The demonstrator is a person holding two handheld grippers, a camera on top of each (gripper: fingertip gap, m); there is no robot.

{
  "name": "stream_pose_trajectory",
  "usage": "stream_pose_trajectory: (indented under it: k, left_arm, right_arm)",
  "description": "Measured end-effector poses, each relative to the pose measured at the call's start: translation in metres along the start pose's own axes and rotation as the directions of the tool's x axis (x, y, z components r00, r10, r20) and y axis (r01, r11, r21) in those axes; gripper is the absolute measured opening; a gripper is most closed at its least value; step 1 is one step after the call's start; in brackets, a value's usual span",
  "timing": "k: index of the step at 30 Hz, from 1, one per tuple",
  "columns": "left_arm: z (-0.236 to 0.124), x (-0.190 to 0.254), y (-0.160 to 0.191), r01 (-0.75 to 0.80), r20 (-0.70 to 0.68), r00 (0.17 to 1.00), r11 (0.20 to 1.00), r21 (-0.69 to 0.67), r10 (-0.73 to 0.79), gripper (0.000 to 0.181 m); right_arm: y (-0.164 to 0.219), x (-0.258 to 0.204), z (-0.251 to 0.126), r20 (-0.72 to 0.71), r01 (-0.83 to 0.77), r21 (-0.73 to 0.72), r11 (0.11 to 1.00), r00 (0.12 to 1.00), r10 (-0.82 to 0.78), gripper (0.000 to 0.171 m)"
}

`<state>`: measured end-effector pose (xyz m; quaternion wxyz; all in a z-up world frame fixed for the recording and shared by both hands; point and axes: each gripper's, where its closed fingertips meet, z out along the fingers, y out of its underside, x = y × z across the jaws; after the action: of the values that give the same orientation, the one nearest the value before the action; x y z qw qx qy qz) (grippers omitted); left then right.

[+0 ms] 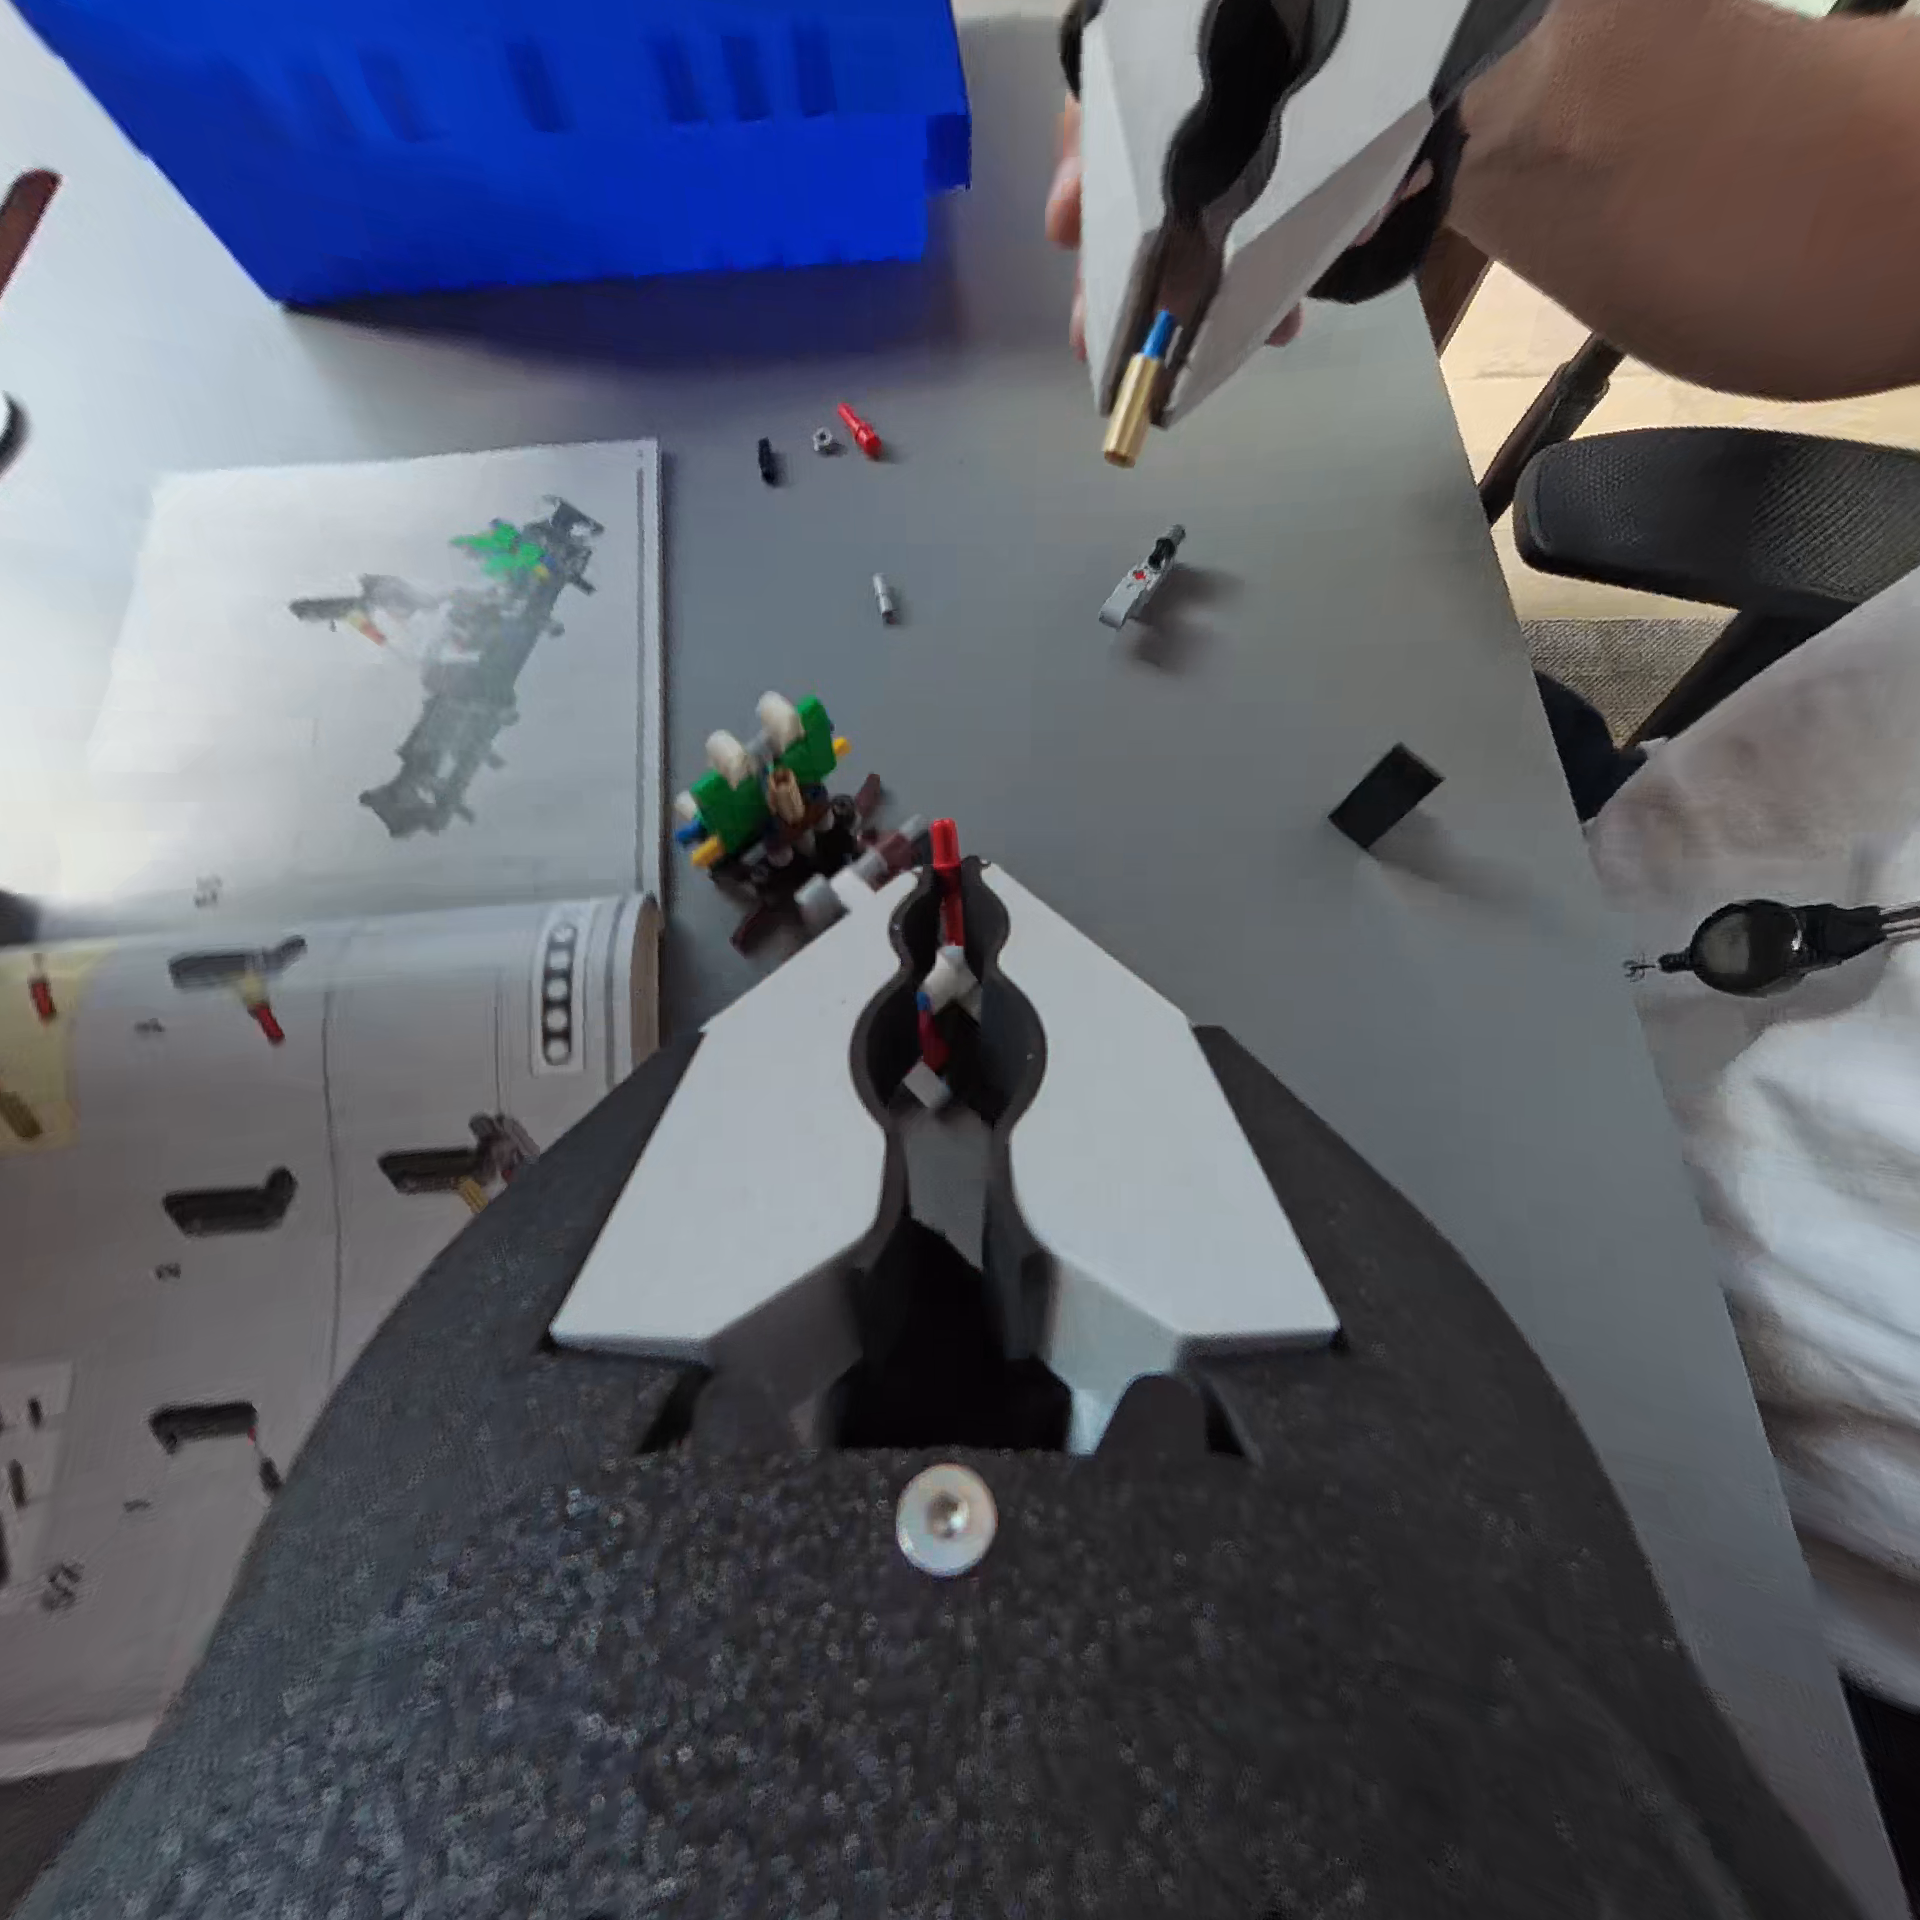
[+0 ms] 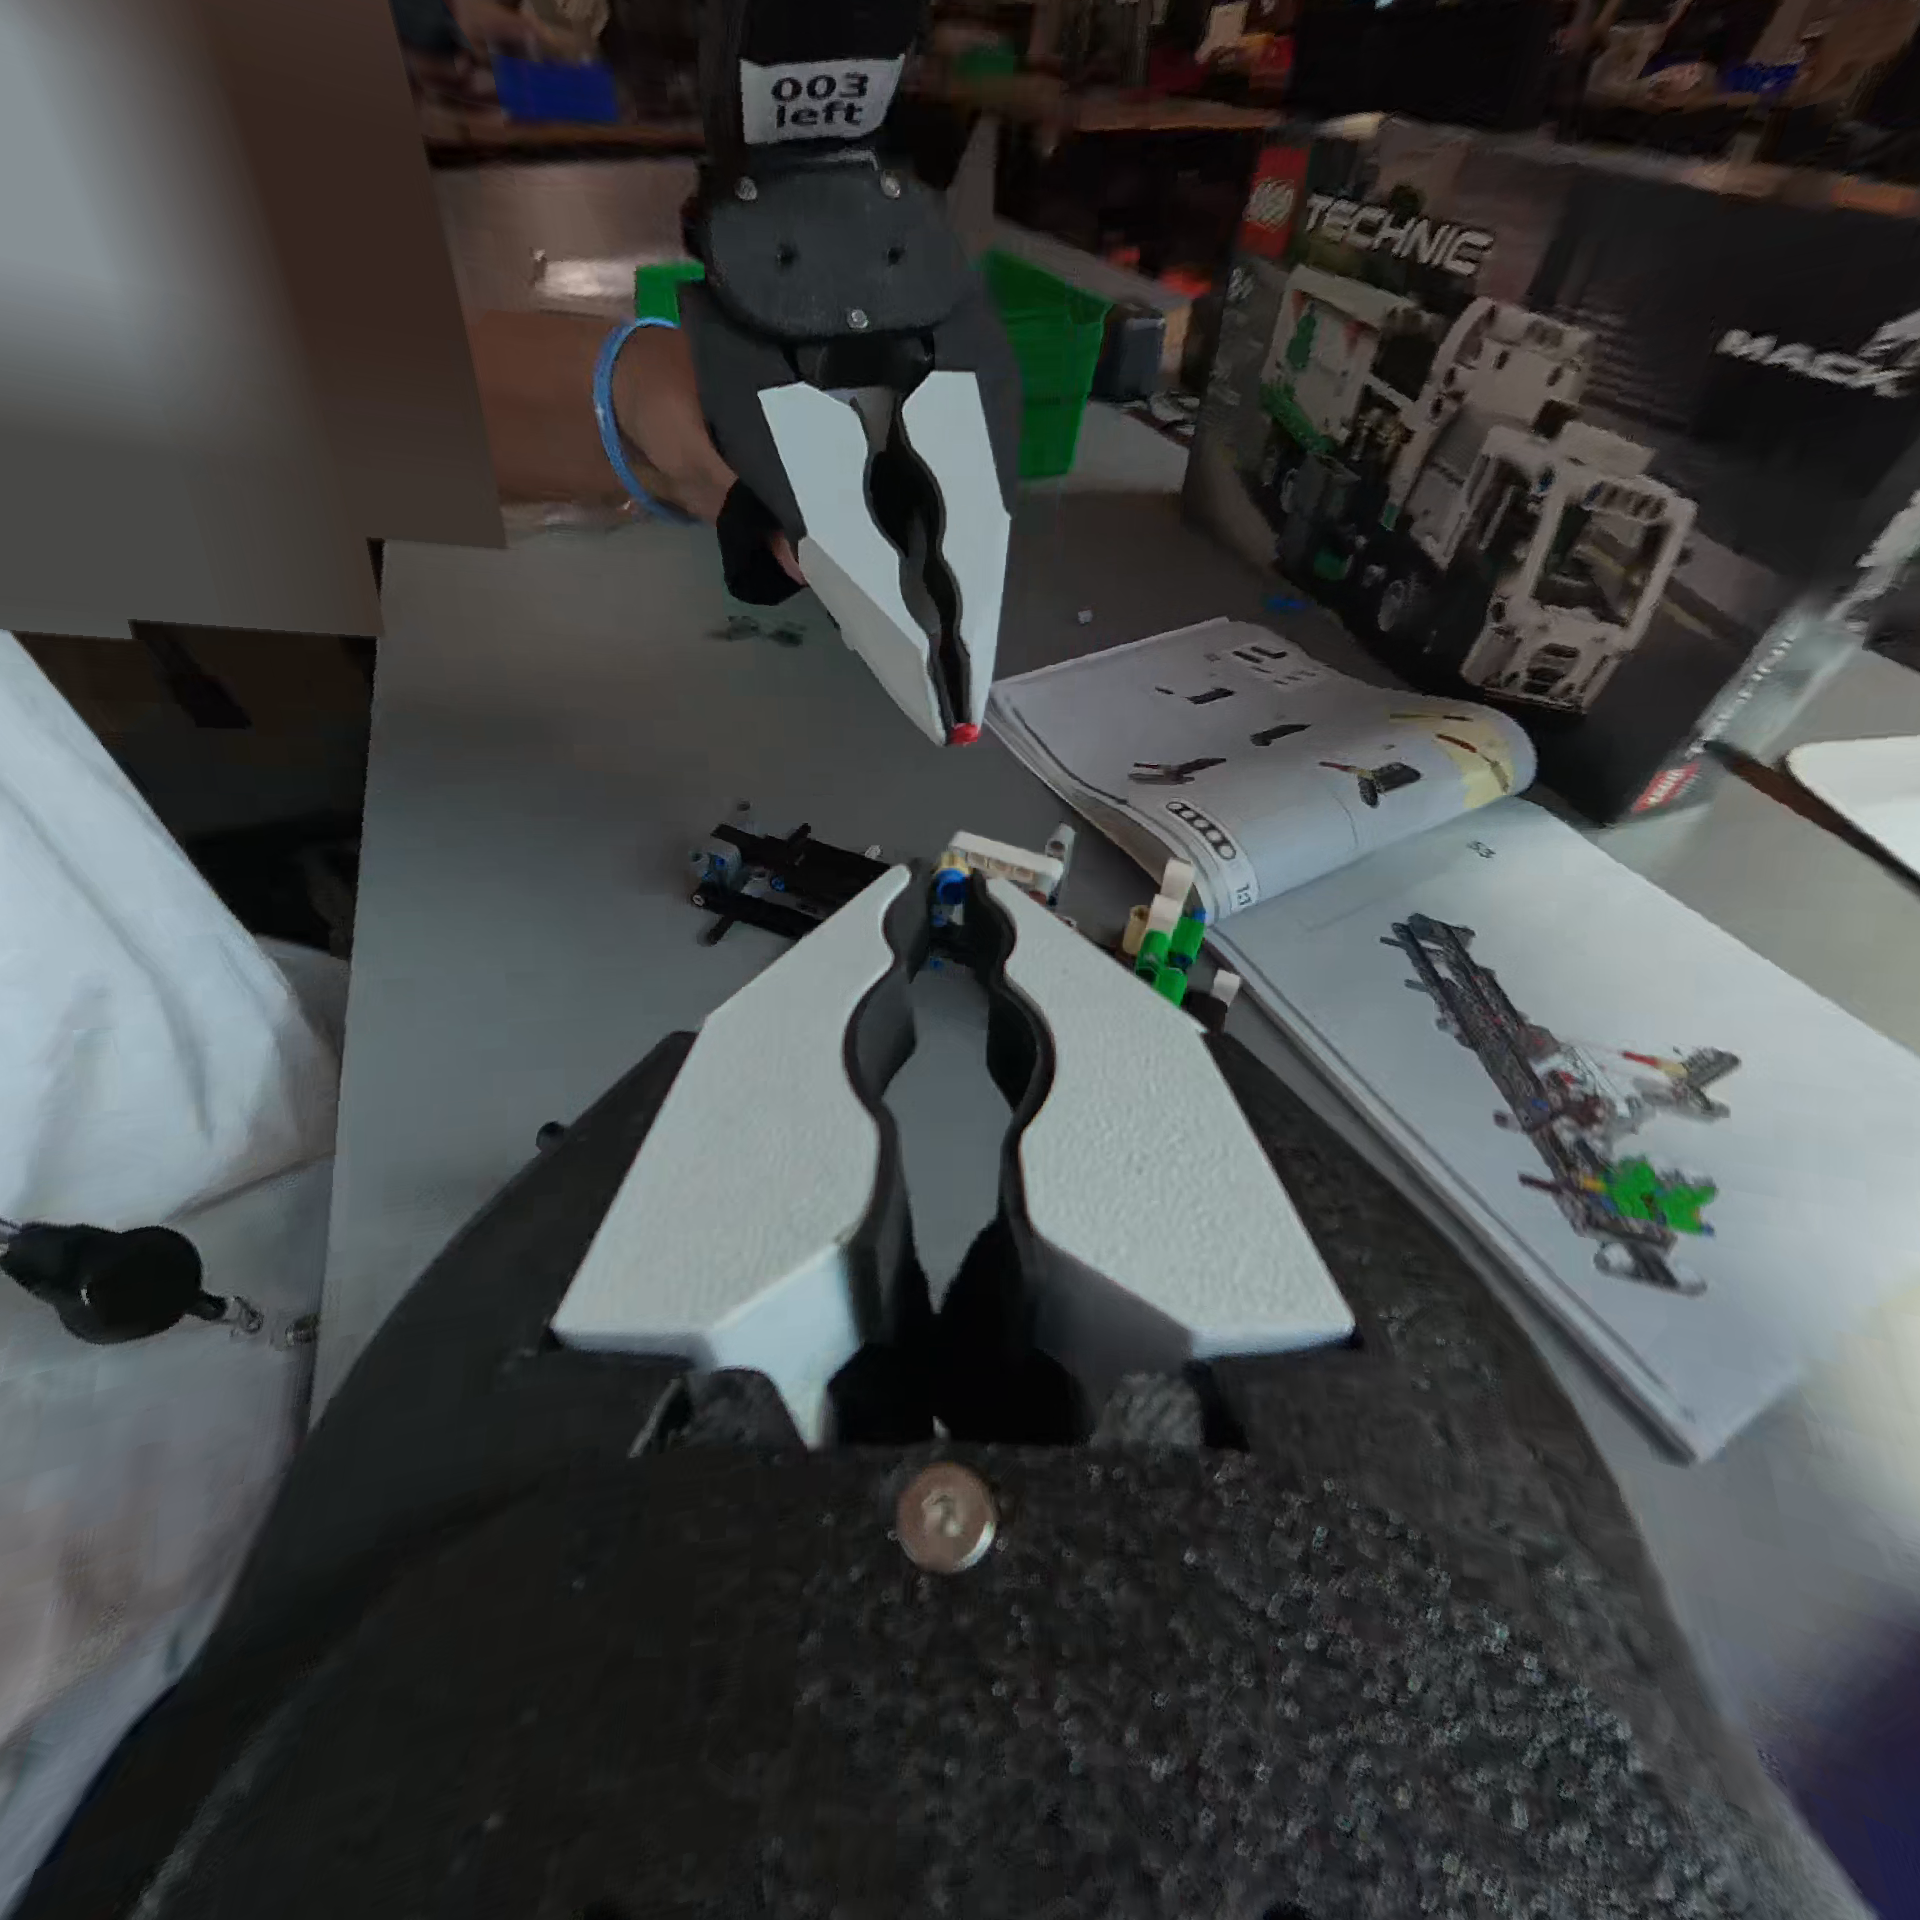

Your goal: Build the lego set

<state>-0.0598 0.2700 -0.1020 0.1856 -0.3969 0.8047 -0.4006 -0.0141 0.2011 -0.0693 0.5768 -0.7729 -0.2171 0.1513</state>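
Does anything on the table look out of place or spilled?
Nothing looks spilled or damaged. Small loose parts, such as a red pin and a grey piece, lie scattered on the grey table beyond the green sub-assembly, as normal mid-build.

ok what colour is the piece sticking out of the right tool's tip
Gold, with a blue pin behind it; the gold sleeve in the right tool shows best in the left wrist view.
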Motion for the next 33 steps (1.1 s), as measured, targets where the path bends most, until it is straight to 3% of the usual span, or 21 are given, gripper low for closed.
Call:
stream_pose_trajectory:
  k: [2,4,7,12,15,21,26,29,33]
  left_arm:
    - [-0.010,-0.011,0.025,0.095,0.060,0.994,0.995,0.016,-0.096,0.001]
    - [-0.015,-0.012,0.042,0.167,0.036,0.985,0.985,0.042,-0.169,0.002]
    - [-0.020,-0.021,0.067,0.189,0.067,0.979,0.982,0.029,-0.191,0.002]
    - [-0.027,-0.021,0.072,0.174,0.032,0.983,0.978,0.112,-0.178,0.002]
    - [-0.025,-0.025,0.075,0.193,0.007,0.981,0.970,0.145,-0.196,0.002]
    - [-0.012,-0.034,0.092,0.170,0.083,0.981,0.982,0.075,-0.177,0.002]
    - [-0.005,-0.045,0.101,0.193,0.155,0.969,0.981,0.020,-0.194,0.003]
    - [-0.014,-0.051,0.087,0.241,0.145,0.955,0.962,0.127,-0.259,0.003]
    - [-0.026,-0.054,0.071,0.252,0.107,0.952,0.934,0.254,-0.286,0.002]
  right_arm:
    - [-0.003,0.012,0.037,0.087,0.107,-0.127,0.986,0.992,-0.096,0.005]
    - [-0.003,0.012,0.069,0.236,0.292,-0.179,0.940,0.940,-0.247,0.005]
    - [-0.001,0.008,0.103,0.378,0.400,-0.217,0.890,0.875,-0.301,0.005]
    - [0.006,0.000,0.134,0.467,0.554,-0.209,0.805,0.781,-0.416,0.005]
    - [0.008,-0.001,0.146,0.504,0.537,-0.219,0.815,0.777,-0.377,0.005]
    - [0.020,0.019,0.164,0.501,0.509,-0.283,0.813,0.801,-0.327,0.005]
    - [0.025,0.023,0.171,0.575,0.421,-0.365,0.830,0.804,-0.155,0.005]
    - [0.027,0.026,0.177,0.591,0.410,-0.382,0.828,0.798,-0.122,0.005]
    - [0.010,0.027,0.179,0.612,0.291,-0.343,0.893,0.790,-0.023,0.005]
